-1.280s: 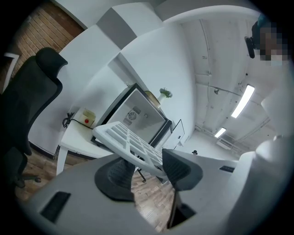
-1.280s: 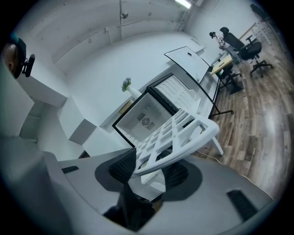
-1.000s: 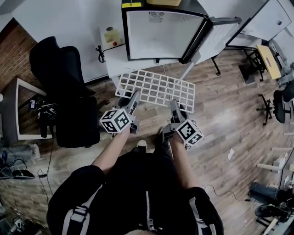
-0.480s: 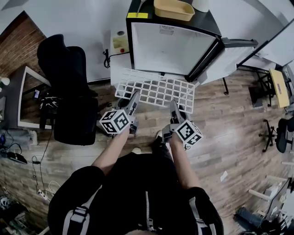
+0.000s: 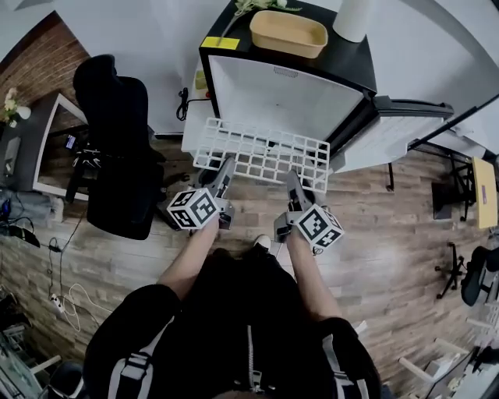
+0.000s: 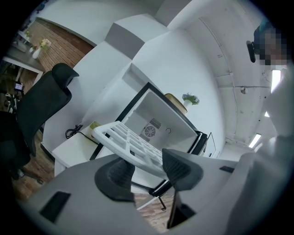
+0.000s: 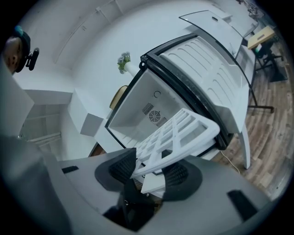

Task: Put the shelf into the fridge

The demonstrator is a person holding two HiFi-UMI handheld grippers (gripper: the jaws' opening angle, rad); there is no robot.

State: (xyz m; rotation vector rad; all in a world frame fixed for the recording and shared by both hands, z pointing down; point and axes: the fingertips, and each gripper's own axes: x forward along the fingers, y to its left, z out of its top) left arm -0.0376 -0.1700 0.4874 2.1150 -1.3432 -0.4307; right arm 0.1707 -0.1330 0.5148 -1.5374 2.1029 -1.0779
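Note:
A white grid shelf (image 5: 263, 152) is held level in front of the open fridge (image 5: 281, 97), its far edge near the fridge's mouth. My left gripper (image 5: 227, 165) is shut on the shelf's near left edge, and my right gripper (image 5: 291, 178) is shut on its near right edge. In the left gripper view the shelf (image 6: 131, 142) runs between the black pads toward the white fridge interior (image 6: 154, 119). The right gripper view shows the shelf (image 7: 177, 135) clamped between the pads, with the fridge cavity (image 7: 147, 105) and its open door (image 7: 216, 73) beyond.
The fridge door (image 5: 398, 132) stands open to the right. A yellow tray (image 5: 288, 33) and a white roll (image 5: 355, 17) rest on the fridge top. A black office chair (image 5: 117, 148) stands at the left, beside a small white table (image 5: 191, 117).
The shelf and both grippers have come closer to the fridge; the fridge's open mouth now sits right behind the shelf's far edge. Both grips are unchanged.

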